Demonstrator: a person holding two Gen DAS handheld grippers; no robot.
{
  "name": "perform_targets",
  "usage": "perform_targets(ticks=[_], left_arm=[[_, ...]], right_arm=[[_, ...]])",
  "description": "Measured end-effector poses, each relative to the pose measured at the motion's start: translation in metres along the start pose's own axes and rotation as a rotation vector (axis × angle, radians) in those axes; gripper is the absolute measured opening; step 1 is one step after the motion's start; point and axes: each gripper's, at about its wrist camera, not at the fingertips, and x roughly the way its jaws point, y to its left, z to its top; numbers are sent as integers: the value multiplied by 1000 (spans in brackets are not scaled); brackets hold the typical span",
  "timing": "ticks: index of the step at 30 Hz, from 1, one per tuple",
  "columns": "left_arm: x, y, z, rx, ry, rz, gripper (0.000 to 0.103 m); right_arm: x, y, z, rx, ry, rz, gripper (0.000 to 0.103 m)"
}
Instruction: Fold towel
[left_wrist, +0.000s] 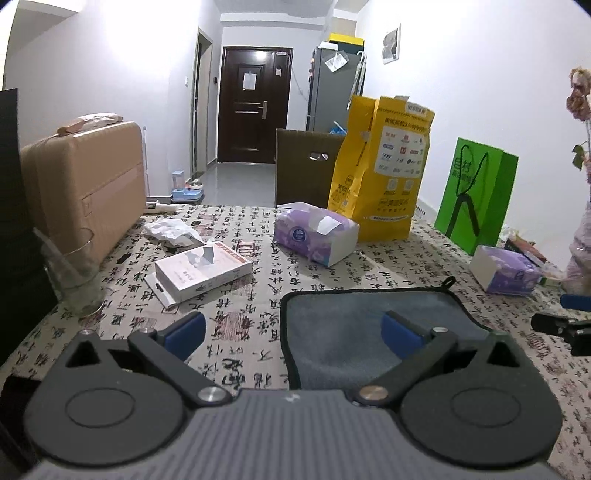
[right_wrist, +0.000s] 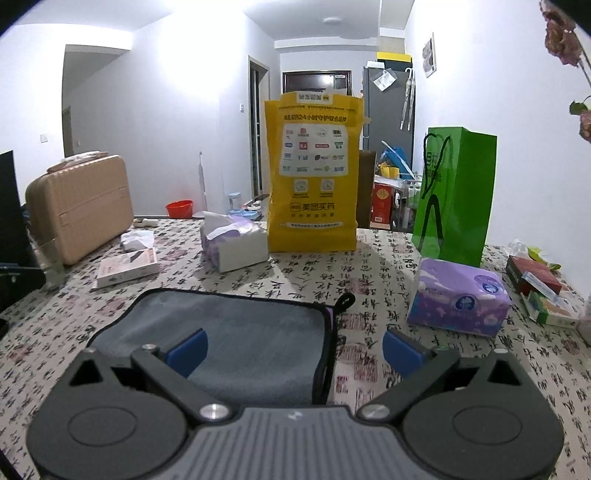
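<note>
Closest to the lens in both wrist views sit the dark grey ribbed gripper bodies with black linkage arms and blue finger pads. On the left gripper (left_wrist: 293, 332) the jaws stand wide apart and released, one blue pad over the patterned cloth and the other over the left edge region of the towel. On the right gripper (right_wrist: 293, 349) the jaws are likewise spread and holding nothing, straddling the towel's right edge.

Between the two grippers, the grey towel with black trim and a small hanging loop (left_wrist: 369, 325) (right_wrist: 236, 332) lies flat on the tabletop covered in a cream cloth printed with black calligraphy (left_wrist: 240, 354) (right_wrist: 369, 280).

Beyond the towel rests an opened purple tissue pack (left_wrist: 316, 236) (right_wrist: 234, 240), and just behind it stands a tall yellow paper bag (left_wrist: 384, 173) (right_wrist: 314, 173). A green gift bag (left_wrist: 476, 192) (right_wrist: 456, 195) stands to its right, with a second purple tissue pack (left_wrist: 504, 269) (right_wrist: 458, 299) near it. A white flat box (left_wrist: 201, 271) (right_wrist: 127, 267) and a beige hard suitcase (left_wrist: 83, 188) (right_wrist: 79, 206) occupy the left side.
</note>
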Motion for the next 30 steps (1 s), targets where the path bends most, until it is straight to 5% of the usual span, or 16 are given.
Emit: perform_targets(ticks=[30], left_arm=[[-115,-6,-80,-25,-52,-75,103]], right_arm=[[-115,49,-72,-12,-50,37,103]])
